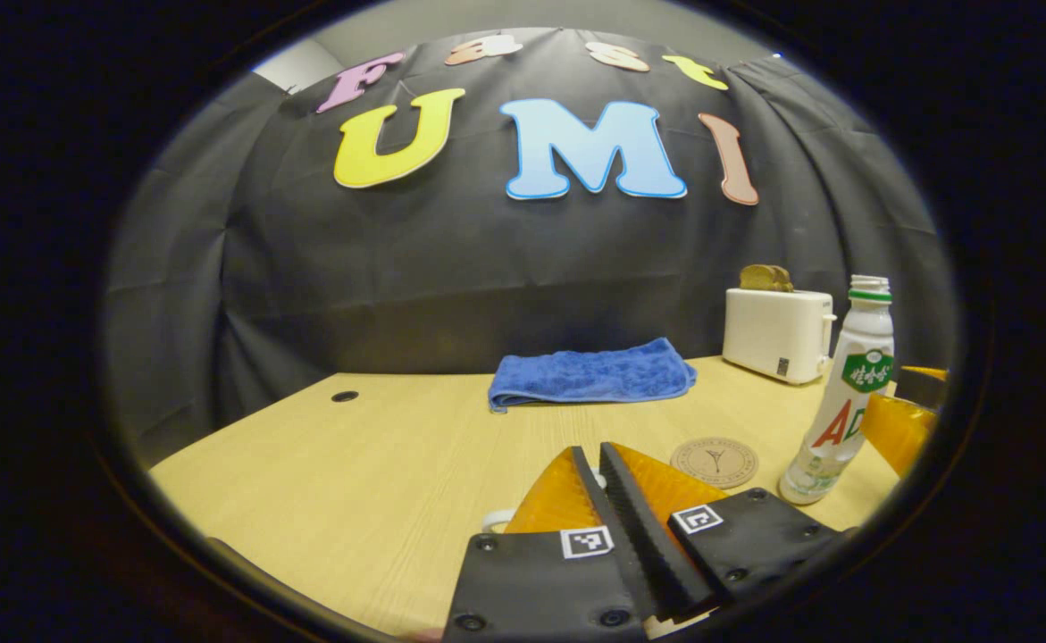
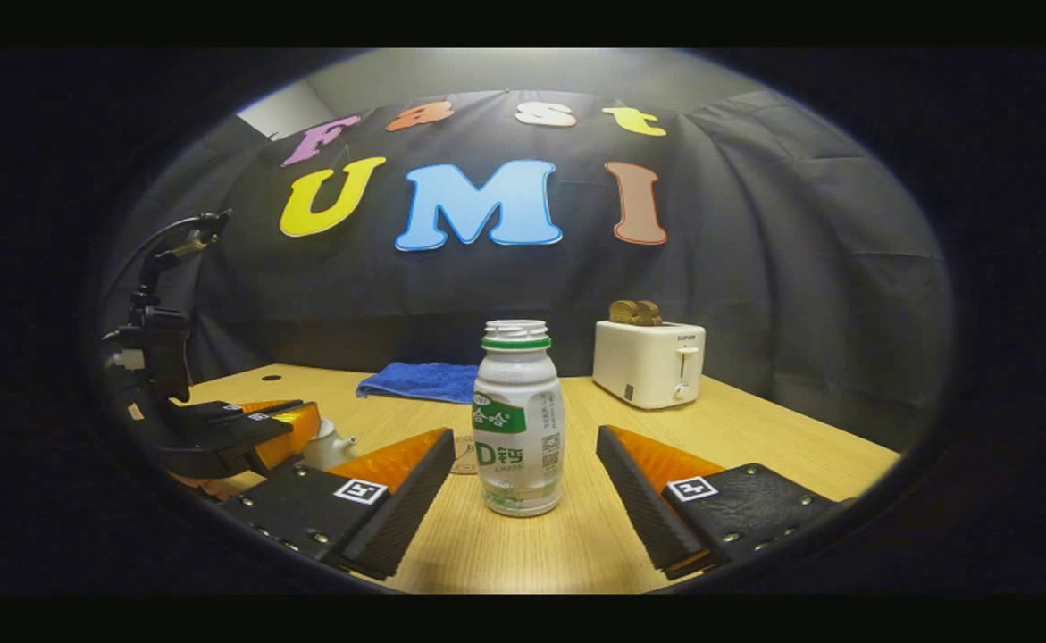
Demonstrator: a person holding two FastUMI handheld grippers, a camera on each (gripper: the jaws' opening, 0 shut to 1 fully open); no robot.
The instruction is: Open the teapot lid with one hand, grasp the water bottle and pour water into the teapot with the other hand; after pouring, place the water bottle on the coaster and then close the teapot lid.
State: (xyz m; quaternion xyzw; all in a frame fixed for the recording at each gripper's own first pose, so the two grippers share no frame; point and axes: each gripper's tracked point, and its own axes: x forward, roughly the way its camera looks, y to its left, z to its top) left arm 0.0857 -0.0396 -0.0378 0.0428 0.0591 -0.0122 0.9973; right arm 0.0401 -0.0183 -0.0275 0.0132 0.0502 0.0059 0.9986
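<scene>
The right gripper [image 2: 523, 487] is spread wide, its fingers either side of the water bottle [image 2: 519, 420], not touching; the bottle is white, green-collared, uncapped and upright. Left of the bottle, the left gripper [image 1: 601, 464] is pinched together above the white teapot [image 2: 326, 445]; what it holds is hidden. The coaster [image 1: 715, 461] lies just beside the bottle.

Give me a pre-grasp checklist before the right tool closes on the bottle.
1. Water bottle upright on the table: ok.
2. Bottle between the right tool's open fingers, untouched: ok.
3. Bottle cap off, mouth open: ok.
4. Coaster bare for later placement: ok.
5. Left tool holding the teapot lid: cannot tell; its fingers are nearly together, the lid is hidden.
6. Toaster and blue towel away from the pouring path: ok.
</scene>
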